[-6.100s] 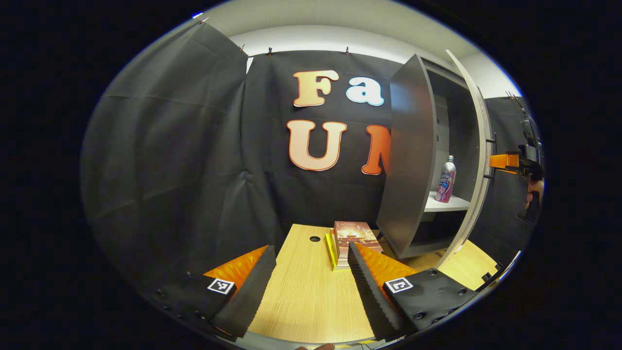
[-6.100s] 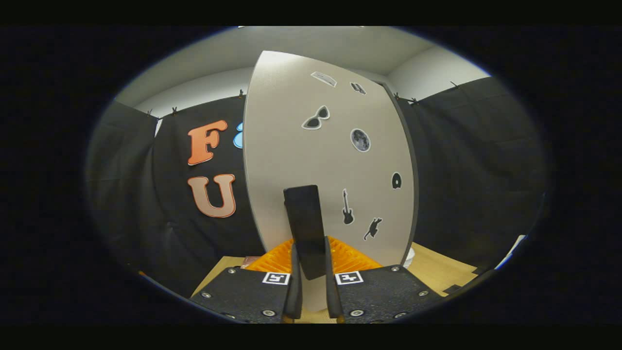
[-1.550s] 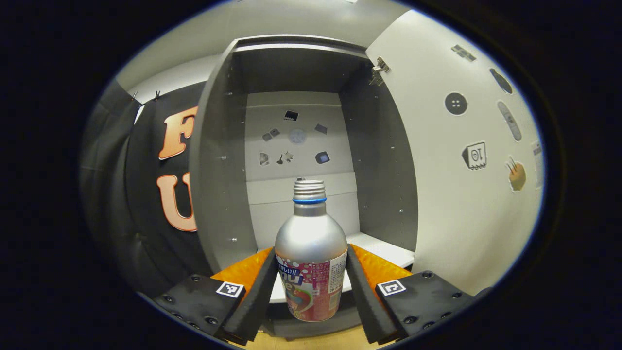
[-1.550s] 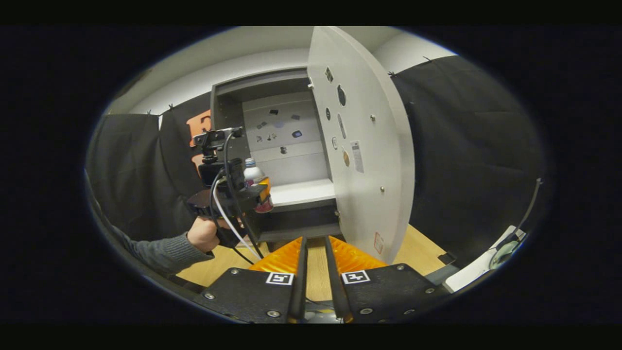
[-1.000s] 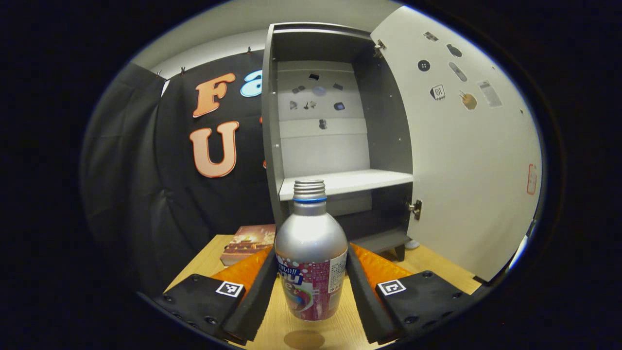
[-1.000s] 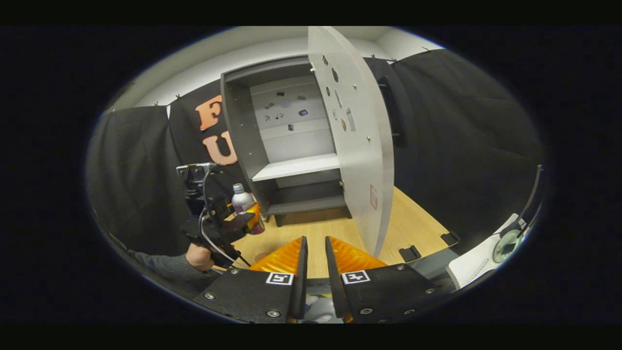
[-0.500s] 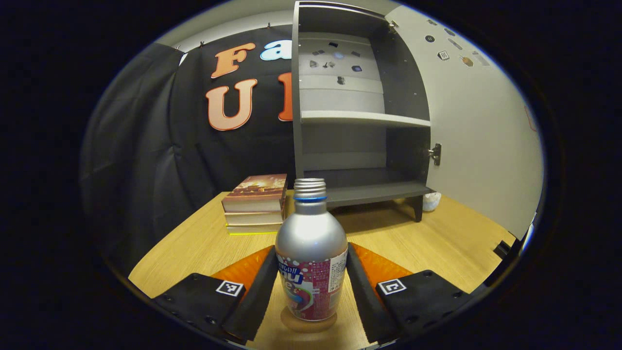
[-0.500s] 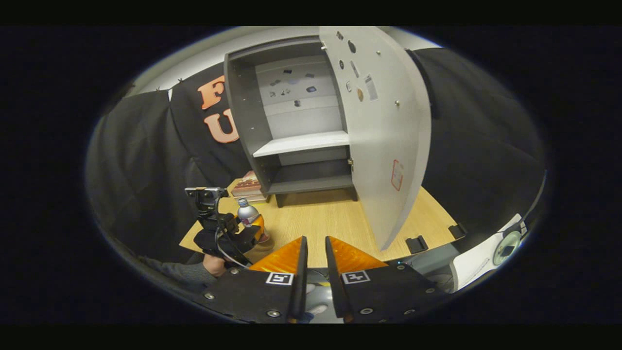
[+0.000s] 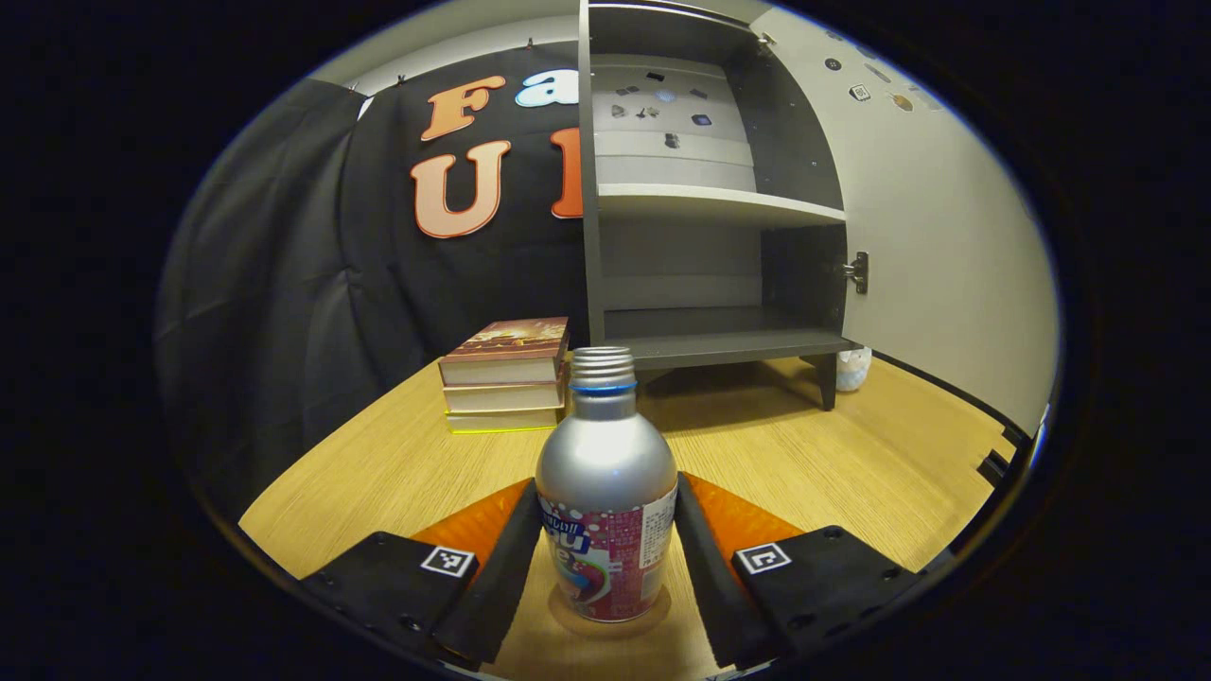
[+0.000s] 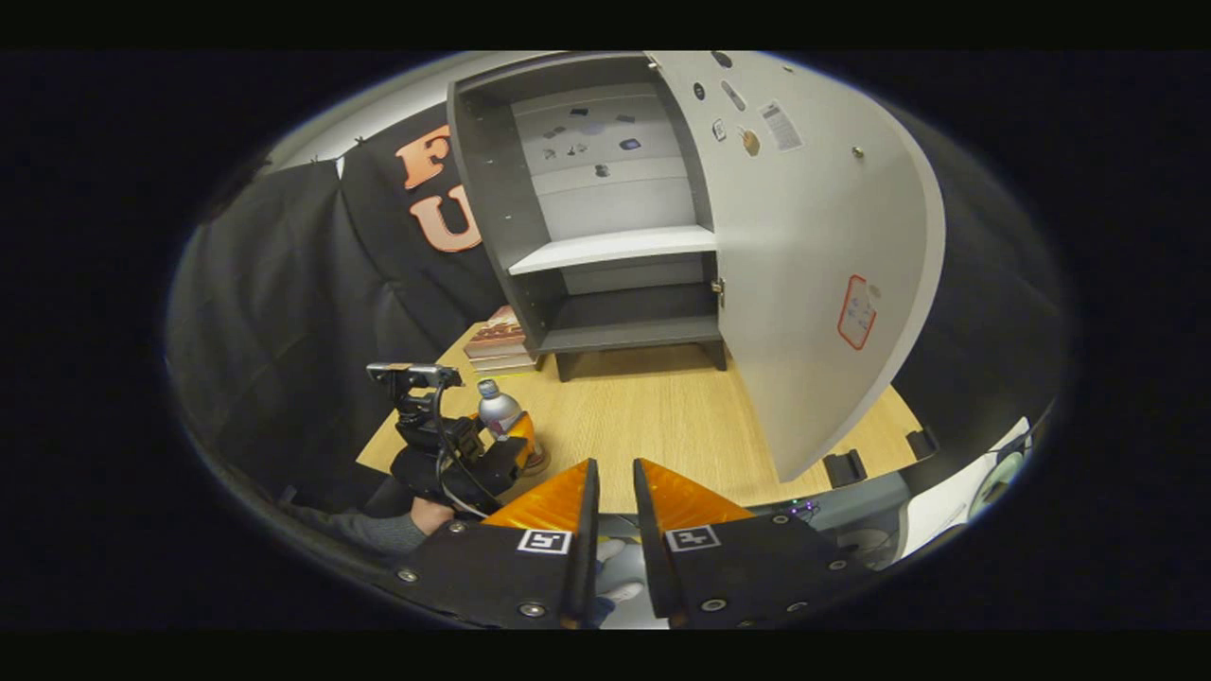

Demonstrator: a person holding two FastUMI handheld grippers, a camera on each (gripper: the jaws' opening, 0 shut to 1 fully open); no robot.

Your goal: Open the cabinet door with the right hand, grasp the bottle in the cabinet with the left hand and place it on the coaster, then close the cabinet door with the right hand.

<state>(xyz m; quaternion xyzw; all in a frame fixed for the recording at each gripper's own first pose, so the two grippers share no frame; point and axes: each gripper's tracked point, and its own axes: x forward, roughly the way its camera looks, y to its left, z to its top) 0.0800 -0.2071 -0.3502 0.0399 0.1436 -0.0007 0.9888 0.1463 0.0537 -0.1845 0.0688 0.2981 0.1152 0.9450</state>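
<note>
The bottle [image 9: 605,492] stands upright on the round coaster [image 9: 610,619] near the front edge of the tabletop [image 9: 814,463], and my left tool [image 9: 605,558] grips it with both fingers pressed against the printed band low on its body. It looks like a thin metal bottle with a bare screw neck and no cap — rigid, smooth and probably slick on the bare upper shoulder, likely light, and easy to tip if I open unevenly. So the labelled lower part is, I judge, the right place to hold, and it may spill if knocked. The label carries coloured lettering that I won't read off, and it curves away out of sight. Beyond it sit a stack of books [image 9: 506,378] and the cabinet [image 9: 705,203], its door [image 10: 814,246] swung wide open with small stickers on the inner face. My right tool [image 10: 610,520] hangs back over the tabletop edge, its fingers nearly together, holding nothing.
</note>
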